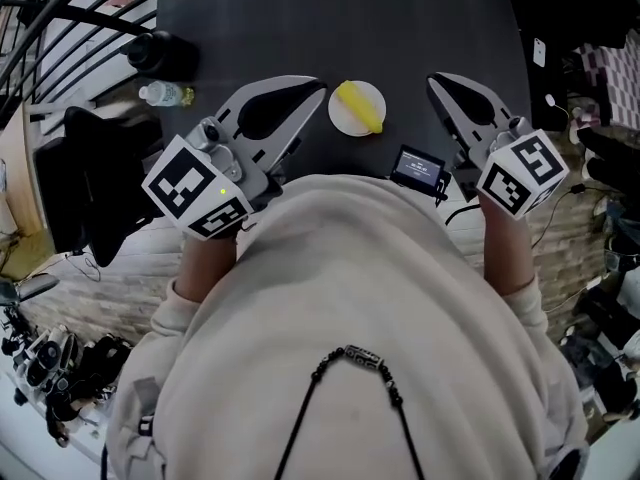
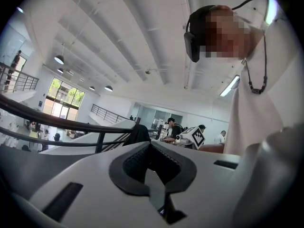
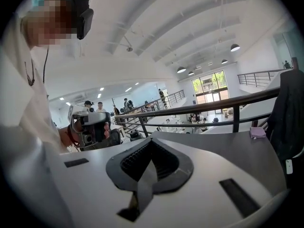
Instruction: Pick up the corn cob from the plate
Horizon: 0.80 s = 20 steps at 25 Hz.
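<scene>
Left tool [image 1: 314, 88], right tool [image 1: 436, 79] shut, empty, flanking corn cob [image 1: 360, 106] on plate [image 1: 342, 120].

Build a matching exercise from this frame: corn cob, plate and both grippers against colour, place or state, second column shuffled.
Things:
1. corn cob
2. plate
3. left gripper
4. right gripper

Descriptions:
A. white, round, on the dark table
B. jaws shut, empty, right of the plate in the head view
C. yellow, lying on the plate
D. jaws shut, empty, left of the plate in the head view

Pairs: 1-C, 2-A, 3-D, 4-B
</scene>
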Each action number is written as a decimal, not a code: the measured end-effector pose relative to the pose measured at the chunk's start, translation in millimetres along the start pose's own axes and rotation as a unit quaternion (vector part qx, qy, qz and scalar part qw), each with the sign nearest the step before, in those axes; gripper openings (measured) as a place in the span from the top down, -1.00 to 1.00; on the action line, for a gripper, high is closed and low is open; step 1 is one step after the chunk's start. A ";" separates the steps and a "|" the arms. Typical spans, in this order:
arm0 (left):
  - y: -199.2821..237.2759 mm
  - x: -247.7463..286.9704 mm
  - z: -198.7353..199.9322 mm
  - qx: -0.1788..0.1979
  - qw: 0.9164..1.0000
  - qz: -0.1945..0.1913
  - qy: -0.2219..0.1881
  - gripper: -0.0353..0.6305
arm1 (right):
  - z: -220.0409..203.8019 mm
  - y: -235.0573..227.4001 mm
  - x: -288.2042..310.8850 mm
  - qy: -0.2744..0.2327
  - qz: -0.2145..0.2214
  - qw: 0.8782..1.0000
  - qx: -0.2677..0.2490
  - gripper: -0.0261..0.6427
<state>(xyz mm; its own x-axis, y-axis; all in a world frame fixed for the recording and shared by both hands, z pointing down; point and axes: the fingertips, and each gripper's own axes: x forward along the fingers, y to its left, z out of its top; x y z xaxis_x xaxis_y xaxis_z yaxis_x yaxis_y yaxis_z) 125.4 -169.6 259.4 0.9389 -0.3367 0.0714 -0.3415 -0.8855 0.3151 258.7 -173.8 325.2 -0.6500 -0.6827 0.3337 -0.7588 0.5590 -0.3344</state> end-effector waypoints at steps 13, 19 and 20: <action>28.3 -54.0 -3.3 -0.024 0.999 0.030 -0.037 0.90 | -18.5 -4.9 42.4 0.039 0.004 0.999 0.031 0.88; 41.3 -74.0 -7.5 -0.057 0.995 0.058 -0.064 0.90 | -31.6 0.0 57.7 0.072 0.017 0.997 0.034 0.85; 40.7 -75.5 -7.2 -0.057 0.995 0.057 -0.066 0.90 | -33.5 0.2 59.6 0.078 0.017 0.996 0.033 0.83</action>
<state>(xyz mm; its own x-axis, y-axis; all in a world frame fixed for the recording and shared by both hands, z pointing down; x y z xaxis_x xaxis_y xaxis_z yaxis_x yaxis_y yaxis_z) 40.9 -178.0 273.7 0.8779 -0.4787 -0.0090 -0.4315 -0.7992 0.4184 218.5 -198.7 374.6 -0.6779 -0.5799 0.4519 -0.7351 0.5448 -0.4036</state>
